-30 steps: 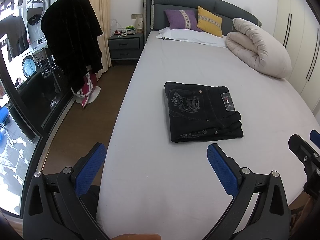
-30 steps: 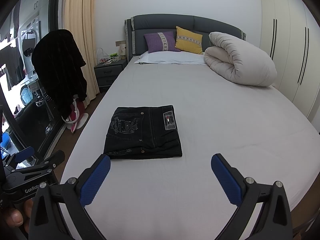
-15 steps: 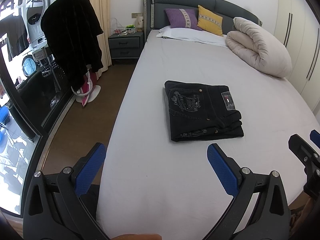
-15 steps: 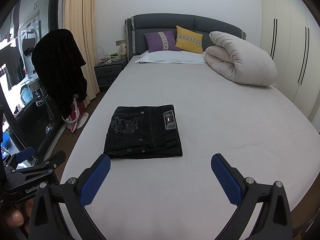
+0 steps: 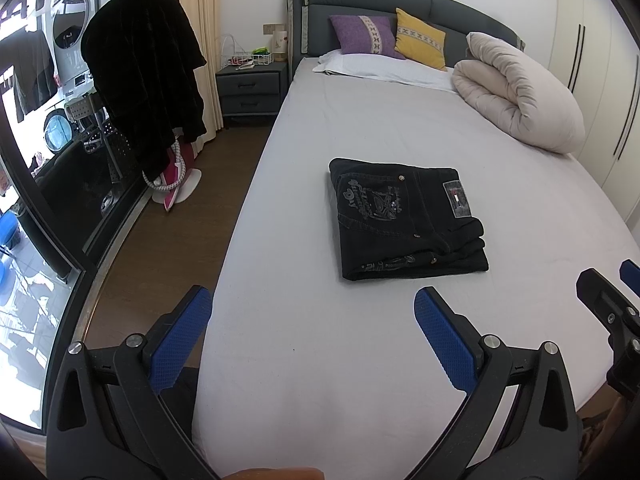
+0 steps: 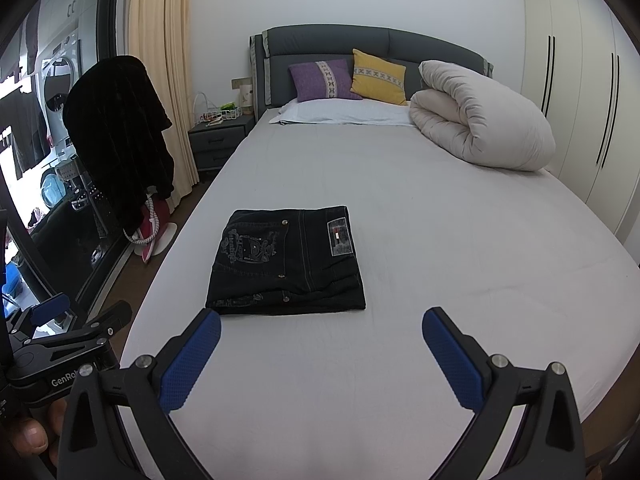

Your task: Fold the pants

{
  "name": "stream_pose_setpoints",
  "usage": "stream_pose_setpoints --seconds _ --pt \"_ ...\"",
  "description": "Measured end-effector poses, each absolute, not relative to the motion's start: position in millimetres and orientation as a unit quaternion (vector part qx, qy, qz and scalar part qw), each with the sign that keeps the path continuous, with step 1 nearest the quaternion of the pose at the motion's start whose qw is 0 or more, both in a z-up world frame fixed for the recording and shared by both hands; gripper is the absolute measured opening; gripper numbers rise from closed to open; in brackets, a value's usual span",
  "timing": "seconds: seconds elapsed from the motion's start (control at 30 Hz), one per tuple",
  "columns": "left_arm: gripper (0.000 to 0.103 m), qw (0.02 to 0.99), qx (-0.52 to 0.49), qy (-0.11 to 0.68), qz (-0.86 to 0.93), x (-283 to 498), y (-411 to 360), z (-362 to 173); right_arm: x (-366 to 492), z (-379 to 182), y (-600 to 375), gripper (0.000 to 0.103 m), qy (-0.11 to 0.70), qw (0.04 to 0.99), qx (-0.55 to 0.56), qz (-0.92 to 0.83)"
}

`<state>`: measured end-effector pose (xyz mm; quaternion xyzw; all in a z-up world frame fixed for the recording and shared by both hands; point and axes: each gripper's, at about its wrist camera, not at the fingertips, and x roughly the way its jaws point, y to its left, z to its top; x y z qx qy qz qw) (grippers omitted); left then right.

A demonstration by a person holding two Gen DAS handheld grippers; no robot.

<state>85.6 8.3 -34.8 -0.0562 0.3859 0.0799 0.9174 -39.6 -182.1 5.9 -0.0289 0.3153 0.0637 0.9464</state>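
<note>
Two claws are in play, both spread wide and holding nothing. The left claw [image 5: 312, 334] hangs over the near edge of the bed [image 5: 360, 380], one blue pad [image 5: 180, 338] above the floor side, the other over the sheet. The right claw [image 6: 320, 352] hovers over the foot of the bed too, its pads well apart. Each camera catches the other claw at its frame edge.

Just beyond the fingertips lies one pair of pants [image 5: 404, 220], black denim, folded into a compact rectangle, back pocket embroidery and a single label patch facing up. It rests flat on the grey sheet, toward the left half of the bed, touched by neither claw.

Further up: one rolled duvet [image 6: 480, 124] on the right side, one white pillow [image 6: 344, 114], two cushions against the headboard, one purple [image 6: 324, 80], one yellow [image 6: 378, 76]. Off the bed to the left, one nightstand [image 5: 248, 92] and one dark garment [image 5: 144, 68] draped over a stand.
</note>
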Motion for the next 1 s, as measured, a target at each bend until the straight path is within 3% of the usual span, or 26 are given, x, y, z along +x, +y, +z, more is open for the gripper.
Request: stream_pose_setpoints --seconds 1.0 --pt "0.103 0.917 -0.054 0.388 0.080 84.8 7.5 -37.3 -40.1 6.6 -184.9 0.103 0.318 0.946 -0.029 0.065"
